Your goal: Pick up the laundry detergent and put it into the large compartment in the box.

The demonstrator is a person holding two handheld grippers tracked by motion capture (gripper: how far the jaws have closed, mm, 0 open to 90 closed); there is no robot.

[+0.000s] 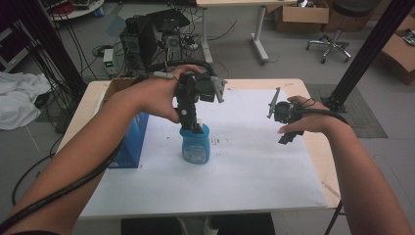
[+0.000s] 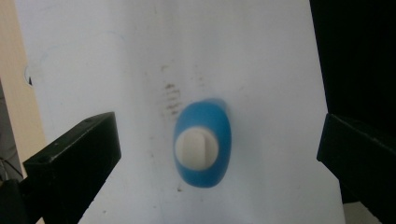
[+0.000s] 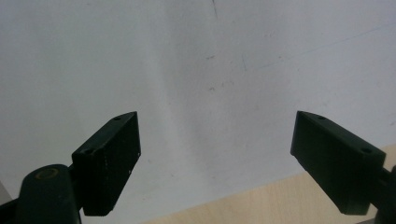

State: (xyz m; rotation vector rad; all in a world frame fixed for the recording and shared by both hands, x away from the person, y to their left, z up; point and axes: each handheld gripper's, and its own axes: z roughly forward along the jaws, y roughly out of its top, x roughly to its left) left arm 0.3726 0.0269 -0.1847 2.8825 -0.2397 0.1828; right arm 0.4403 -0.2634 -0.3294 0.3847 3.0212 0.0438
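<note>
1. Clearly, the step in hand was the approach to the blue bottle [image 1: 195,145], which stood upright on the white sheet [image 1: 244,166] near the middle of the desk [image 1: 318,142].
2. The left gripper [image 1: 195,128] hung directly above the bottle and pointed down at it; in the high view its tip looked to be at the level of the bottle top.
3. In the left gripper view the fingers [image 2: 74,158] stood wide apart, one on each side of the bottle and clear of it, and the white cap [image 2: 196,148] was seen from above between them.
4. The right gripper [image 1: 288,137] was held over the right part of the sheet, well apart from the bottle; its fingers [image 3: 109,156] were also spread and held nothing.
5. A blue box [image 1: 128,142] stood at the left edge of the sheet, near the bottle but not touching it.
6. In my judgement, the next move called for lowering the left gripper a little more, so that the fingers come around the neck or body, and then closing them evenly so the bottle does not tip.
</note>
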